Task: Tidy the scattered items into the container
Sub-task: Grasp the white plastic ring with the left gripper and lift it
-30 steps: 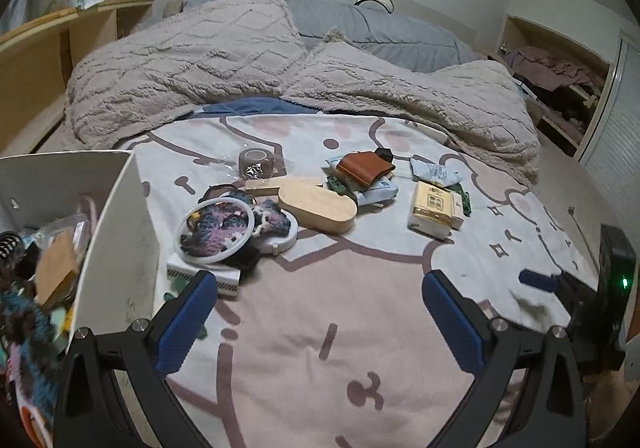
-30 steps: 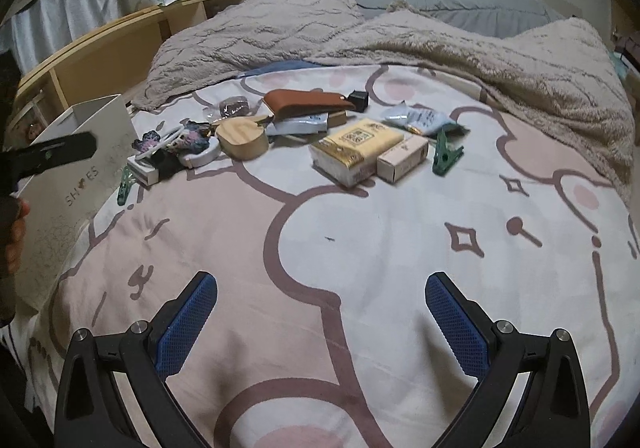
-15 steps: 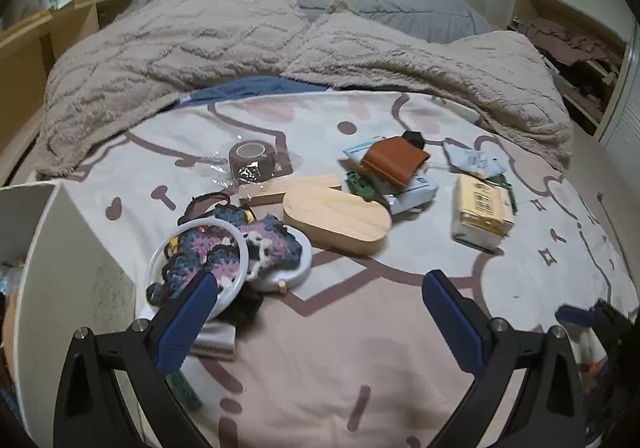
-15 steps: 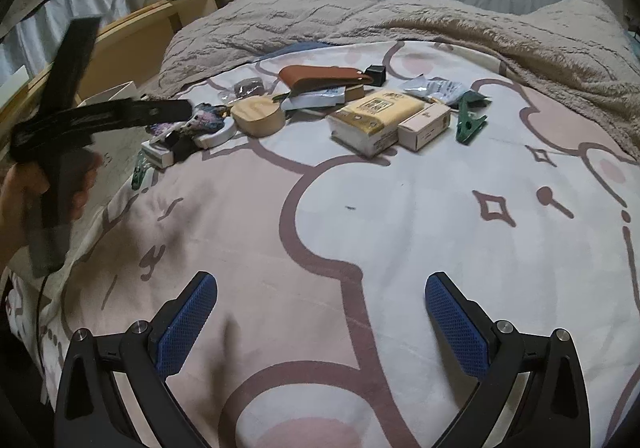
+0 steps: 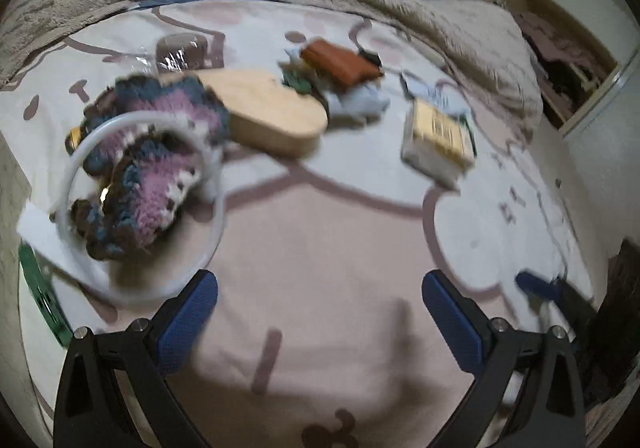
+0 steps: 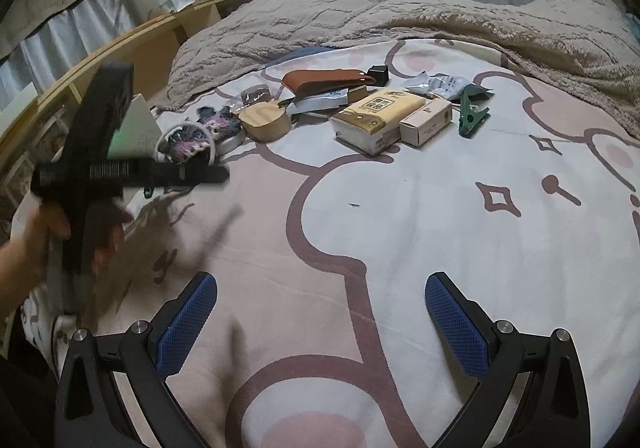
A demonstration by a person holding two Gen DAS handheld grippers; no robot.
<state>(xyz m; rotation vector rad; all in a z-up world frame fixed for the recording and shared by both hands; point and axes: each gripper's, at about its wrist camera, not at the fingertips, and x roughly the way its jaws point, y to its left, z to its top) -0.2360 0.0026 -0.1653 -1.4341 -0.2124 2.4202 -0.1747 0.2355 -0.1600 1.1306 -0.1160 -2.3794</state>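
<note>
Left hand-held gripper (image 5: 320,312), wide open and empty, hovers over the bed (image 5: 320,248); reaching stage. Next, you steer forward-left to the crochet piece (image 5: 152,168).

Crochet piece (image 5: 160,152) left of wooden box (image 5: 272,116), tissue pack (image 5: 438,140) right, blanket (image 5: 460,32) behind

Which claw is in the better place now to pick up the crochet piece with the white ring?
Left. The open left claw is close to the crochet piece. The right claw, also open, faces bare bedsheet.
</note>
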